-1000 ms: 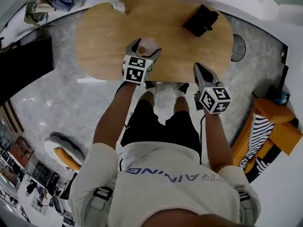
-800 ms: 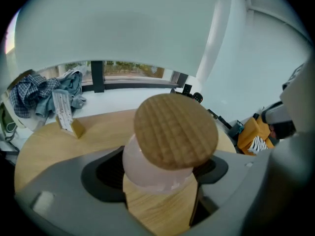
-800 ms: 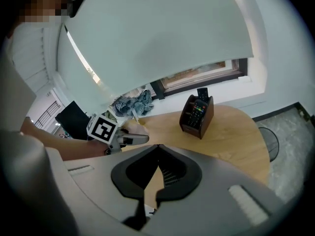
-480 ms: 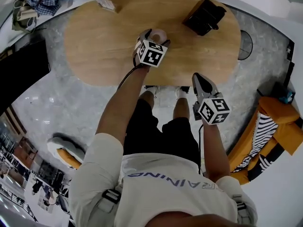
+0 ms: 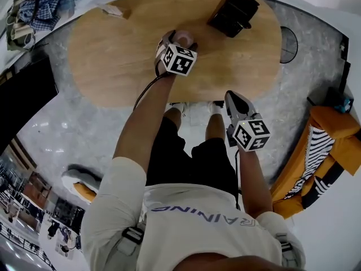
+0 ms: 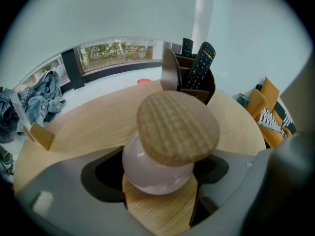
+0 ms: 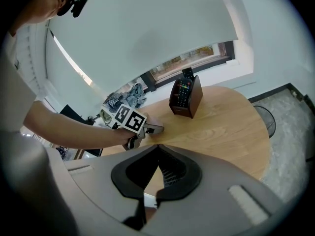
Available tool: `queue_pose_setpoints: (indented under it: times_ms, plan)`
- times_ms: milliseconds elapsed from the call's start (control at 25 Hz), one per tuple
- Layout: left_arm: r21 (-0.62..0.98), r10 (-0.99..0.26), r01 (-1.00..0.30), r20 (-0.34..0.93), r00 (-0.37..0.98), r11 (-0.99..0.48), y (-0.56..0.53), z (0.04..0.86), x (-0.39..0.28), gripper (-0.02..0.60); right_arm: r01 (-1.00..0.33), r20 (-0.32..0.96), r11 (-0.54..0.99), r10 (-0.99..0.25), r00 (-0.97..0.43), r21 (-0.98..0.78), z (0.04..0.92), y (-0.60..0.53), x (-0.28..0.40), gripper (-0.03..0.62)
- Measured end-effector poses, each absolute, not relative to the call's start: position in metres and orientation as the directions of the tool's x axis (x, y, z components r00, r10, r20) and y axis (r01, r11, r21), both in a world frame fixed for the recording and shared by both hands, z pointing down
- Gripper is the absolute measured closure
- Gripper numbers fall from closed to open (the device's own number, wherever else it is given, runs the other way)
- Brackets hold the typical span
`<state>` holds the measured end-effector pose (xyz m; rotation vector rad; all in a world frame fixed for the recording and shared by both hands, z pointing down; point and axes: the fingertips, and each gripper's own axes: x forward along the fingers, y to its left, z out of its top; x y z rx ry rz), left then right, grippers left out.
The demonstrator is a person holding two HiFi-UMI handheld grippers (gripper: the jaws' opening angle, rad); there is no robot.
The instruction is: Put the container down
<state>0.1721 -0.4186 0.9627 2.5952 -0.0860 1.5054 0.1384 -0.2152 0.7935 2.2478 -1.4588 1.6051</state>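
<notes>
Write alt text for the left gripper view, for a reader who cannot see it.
The left gripper holds a pale pink round container with a tan textured lid in its jaws, over a wooden table. Behind stands a dark holder with remote controls.

container [image 5: 184, 36]: mostly behind left tool [image 5: 177, 40] | clothes [image 5: 42, 1]: cut by edge

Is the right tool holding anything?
No, the right tool has its two jaws pressed together with nothing between them.

Upside-down letters "RAINING" across the person's pale shirt [image 5: 186, 233]; nothing else legible.
</notes>
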Motion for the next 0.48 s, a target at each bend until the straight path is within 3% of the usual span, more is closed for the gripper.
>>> queue_pose_setpoints:
  times_ms: [160,240,480]
  plan:
    - [0.126,0.035,-0.153,0.871,0.490,-0.980,-0.418,0.963,0.170,0.184,-0.687,0.736,-0.562,-0.675,0.057,-0.462,0.784,-0.217,0.140,0.579]
    - [0.136,0.033,-0.172,0.868,0.495,-0.976,-0.419,0.958,0.168,0.149,-0.690,0.733,-0.569,-0.676,0.082,-0.447,0.778,-0.214,0.143,0.579]
    - [0.077,0.005,-0.117,0.855,0.519,-0.990,-0.415,0.907,0.148,0.138,-0.700,0.706,-0.563,-0.699,0.119,-0.440,0.747,-0.208,0.155,0.579]
